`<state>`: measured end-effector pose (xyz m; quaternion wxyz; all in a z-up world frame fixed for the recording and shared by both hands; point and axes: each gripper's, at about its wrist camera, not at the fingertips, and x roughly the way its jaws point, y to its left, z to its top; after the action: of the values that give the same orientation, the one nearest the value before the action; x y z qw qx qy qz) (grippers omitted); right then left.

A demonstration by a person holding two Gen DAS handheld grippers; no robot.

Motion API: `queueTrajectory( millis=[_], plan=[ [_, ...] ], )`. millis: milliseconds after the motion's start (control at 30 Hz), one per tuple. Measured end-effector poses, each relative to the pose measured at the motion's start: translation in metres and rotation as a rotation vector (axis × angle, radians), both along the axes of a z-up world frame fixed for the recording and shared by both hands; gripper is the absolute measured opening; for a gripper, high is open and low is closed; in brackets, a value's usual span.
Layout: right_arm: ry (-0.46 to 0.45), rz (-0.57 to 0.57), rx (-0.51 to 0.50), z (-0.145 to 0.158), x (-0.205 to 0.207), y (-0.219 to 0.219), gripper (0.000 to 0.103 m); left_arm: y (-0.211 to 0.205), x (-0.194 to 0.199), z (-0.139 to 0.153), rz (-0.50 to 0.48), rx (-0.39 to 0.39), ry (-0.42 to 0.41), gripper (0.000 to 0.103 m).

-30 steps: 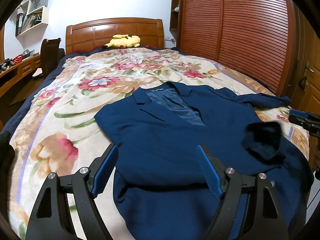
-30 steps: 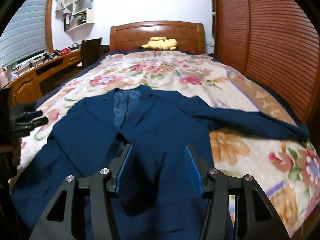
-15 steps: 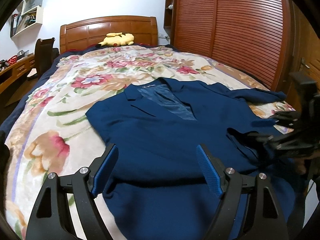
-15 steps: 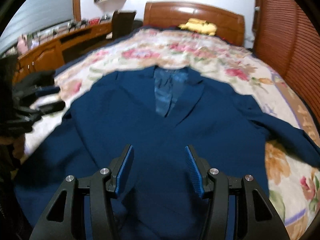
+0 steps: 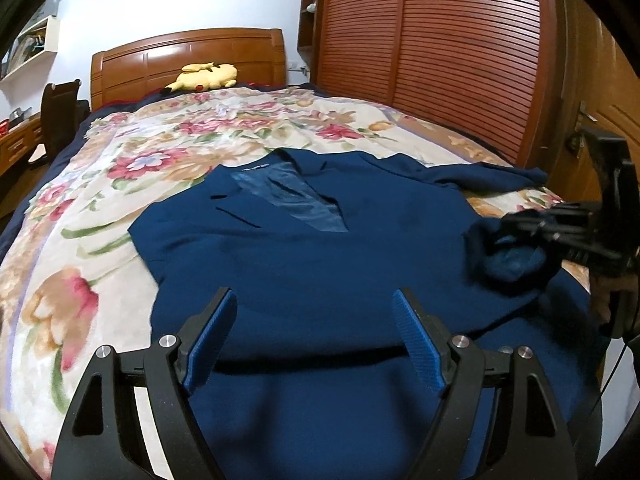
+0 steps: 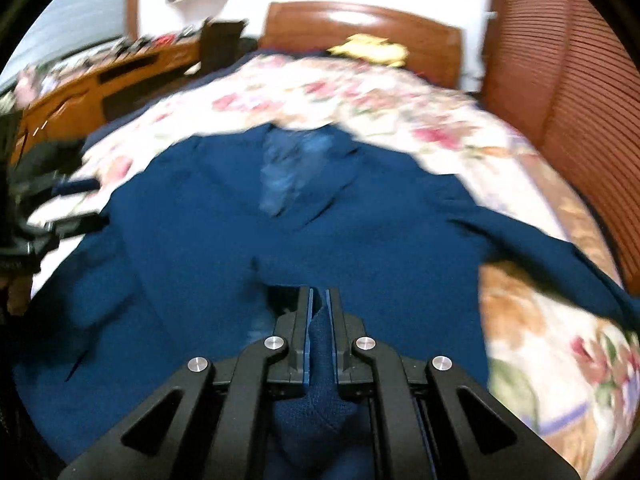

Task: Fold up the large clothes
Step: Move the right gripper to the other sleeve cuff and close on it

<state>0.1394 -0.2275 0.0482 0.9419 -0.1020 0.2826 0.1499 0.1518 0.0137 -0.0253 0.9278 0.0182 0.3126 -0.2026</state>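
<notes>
- Right claw: jaws have just been closing and now stand clenched on a bunched fold of the navy jacket; dark blue cloth fills the narrow gap between the blue pads. The right wrist view is blurred.
- Left claw: released, jaws spread wide above the near part of the jacket; nothing sits between its pads, and the cloth lies flat below them.
- Jacket: laid front up on the bed, collar toward the far end, hem toward the near edge. The lighter blue lining shows at the open neck.
- One sleeve stretches out to the right across the bedspread. At the right side, cloth is gathered into a raised loop where the right claw meets it.
- Bedspread: cream with red and orange flowers, exposed to the left of the jacket and beyond it.
- Far end: a yellow plush toy rests against the wooden headboard.
- Right of the bed: a slatted wooden wardrobe. Left of the bed: a dark chair.
</notes>
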Motion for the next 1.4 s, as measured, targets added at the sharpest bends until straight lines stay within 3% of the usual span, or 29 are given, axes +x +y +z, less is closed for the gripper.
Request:
queueTrajectory(
  millis=[100, 267, 367, 500, 767, 967, 1000, 1133, 1233, 1367, 1400],
  plan=[
    [-0.026, -0.073, 0.018, 0.002, -0.018, -0.028, 0.006, -0.004, -0.001, -0.001, -0.009, 0.009, 0.004, 0.081],
    [0.016, -0.136, 0.060, -0.012, -0.028, -0.051, 0.007, -0.006, -0.004, -0.002, -0.014, 0.013, 0.007, 0.081],
    [0.040, -0.174, 0.081, -0.015, -0.036, -0.058, 0.017, -0.006, -0.004, -0.002, -0.016, 0.014, 0.007, 0.081],
    [0.022, -0.234, 0.110, -0.003, -0.055, -0.073, 0.045, -0.006, -0.004, -0.002, -0.016, 0.015, 0.008, 0.081],
    [-0.058, -0.254, 0.080, 0.020, -0.069, -0.066, 0.047, -0.008, -0.005, -0.004, -0.024, 0.019, 0.006, 0.081],
    [-0.060, -0.231, 0.056, 0.015, -0.044, -0.070, 0.047, -0.016, -0.005, 0.001, -0.025, 0.021, -0.014, 0.081],
    [-0.060, -0.235, 0.062, 0.014, -0.035, -0.076, 0.049, -0.016, -0.004, 0.001, -0.024, 0.019, -0.015, 0.081],
    [-0.089, -0.280, 0.049, 0.016, -0.007, -0.103, 0.074, -0.018, -0.001, -0.001, -0.019, 0.010, -0.013, 0.081],
    [-0.093, -0.330, 0.028, 0.012, 0.021, -0.127, 0.075, -0.017, 0.002, -0.001, -0.004, 0.001, -0.013, 0.082],
    [-0.073, -0.408, 0.001, 0.001, 0.061, -0.161, 0.075, -0.014, 0.007, -0.001, 0.030, -0.008, -0.019, 0.103],
    [-0.067, -0.434, -0.013, -0.002, 0.071, -0.170, 0.075, -0.012, 0.009, -0.001, 0.047, -0.008, -0.013, 0.103]
  ],
)
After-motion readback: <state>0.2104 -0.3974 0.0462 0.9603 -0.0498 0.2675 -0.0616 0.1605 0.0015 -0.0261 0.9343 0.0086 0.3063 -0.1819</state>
